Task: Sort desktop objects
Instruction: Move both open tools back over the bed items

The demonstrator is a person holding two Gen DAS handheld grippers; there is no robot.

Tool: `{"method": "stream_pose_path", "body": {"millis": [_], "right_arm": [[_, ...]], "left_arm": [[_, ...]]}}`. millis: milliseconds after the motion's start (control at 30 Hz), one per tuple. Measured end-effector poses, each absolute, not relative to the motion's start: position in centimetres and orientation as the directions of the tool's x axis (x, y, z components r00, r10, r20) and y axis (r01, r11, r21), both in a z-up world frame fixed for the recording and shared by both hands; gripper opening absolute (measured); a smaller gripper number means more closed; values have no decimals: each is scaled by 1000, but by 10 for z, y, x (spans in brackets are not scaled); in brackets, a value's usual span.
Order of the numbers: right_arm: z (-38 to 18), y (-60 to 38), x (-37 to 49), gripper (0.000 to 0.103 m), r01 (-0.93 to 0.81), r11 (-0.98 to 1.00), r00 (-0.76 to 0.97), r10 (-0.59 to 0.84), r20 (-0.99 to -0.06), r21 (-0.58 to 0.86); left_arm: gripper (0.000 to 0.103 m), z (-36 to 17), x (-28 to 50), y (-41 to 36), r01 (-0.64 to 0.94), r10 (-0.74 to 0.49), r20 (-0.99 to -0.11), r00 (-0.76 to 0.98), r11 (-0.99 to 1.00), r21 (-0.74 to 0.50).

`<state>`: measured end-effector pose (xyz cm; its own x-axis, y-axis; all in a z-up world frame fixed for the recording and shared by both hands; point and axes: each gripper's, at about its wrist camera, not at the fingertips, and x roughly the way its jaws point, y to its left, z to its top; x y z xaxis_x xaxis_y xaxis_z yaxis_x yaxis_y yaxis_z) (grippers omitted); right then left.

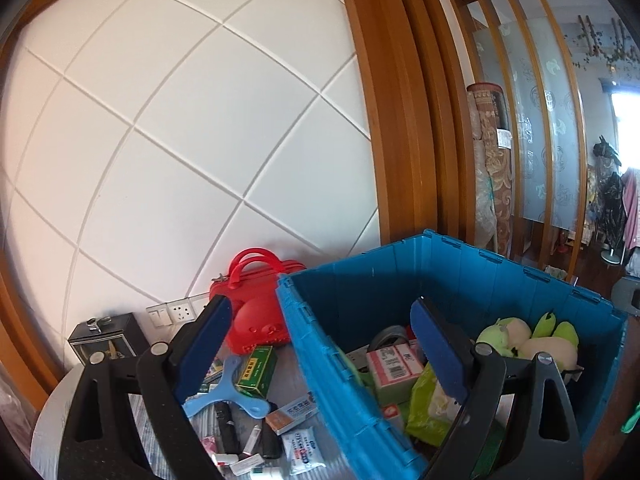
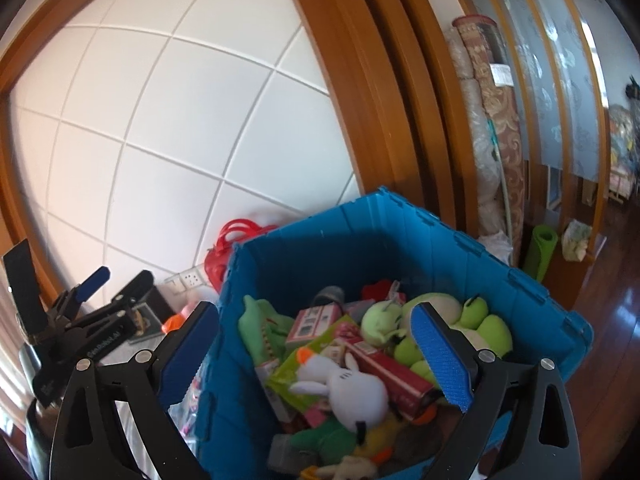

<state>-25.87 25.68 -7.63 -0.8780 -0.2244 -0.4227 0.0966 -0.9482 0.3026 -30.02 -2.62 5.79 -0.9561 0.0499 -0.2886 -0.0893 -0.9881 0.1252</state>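
Both grippers, left gripper [image 1: 320, 344] and right gripper [image 2: 316, 344], spread wide, holding nothing. One blue crate [image 1: 320, 344] right, crammed with plush toys. One red case [image 1: 256, 280] far left; small boxes [image 1: 256, 368] loose on table [image 1: 52, 416].

The bin [image 2: 400, 240] stands open-topped, its upper half free above a heap of toys [image 2: 360, 392] and boxes. Its left wall [image 1: 320, 360] rises between the interior and the tabletop [image 1: 288, 392]. At 9 o'clock of the bin, boxes [image 1: 258, 370], packets and a boomerang [image 1: 228, 388] crowd the tabletop; a red case [image 1: 256, 300] blocks 11 o'clock against the wall.
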Motion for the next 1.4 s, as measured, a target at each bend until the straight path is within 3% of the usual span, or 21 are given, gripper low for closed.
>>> {"method": "stream_pose_path", "body": {"millis": [300,533,633,767,1067,1400], "right_arm": [[-68,172,-218,99,146,-946,-876,-260,-406,290],[-84,80,-186,101,267,-929,-851,-352,-389,257],[-116,33,-182,101,357,-906,-799,-422,-429,227],[-190,-17,-192,101,398,-895,-700,-439,-563,203],[-365,-47,-247,101,286,-958,-576,-181,-797,11],[-430,-37,-278,101,289,-948,-490,-24,-872,-136]], "left_arm": [[92,49,-276,-126,-110,64,-257,-964,-979,170],[92,19,-277,-193,-158,105,-304,-947,-975,155],[92,3,-282,-214,-163,113,-325,-939,-978,129],[92,-18,-287,-232,-162,116,-359,-926,-982,100],[92,-78,-297,-265,-115,66,-482,-874,-991,72],[92,-108,-304,-293,-56,11,-541,-841,-996,66]]}}
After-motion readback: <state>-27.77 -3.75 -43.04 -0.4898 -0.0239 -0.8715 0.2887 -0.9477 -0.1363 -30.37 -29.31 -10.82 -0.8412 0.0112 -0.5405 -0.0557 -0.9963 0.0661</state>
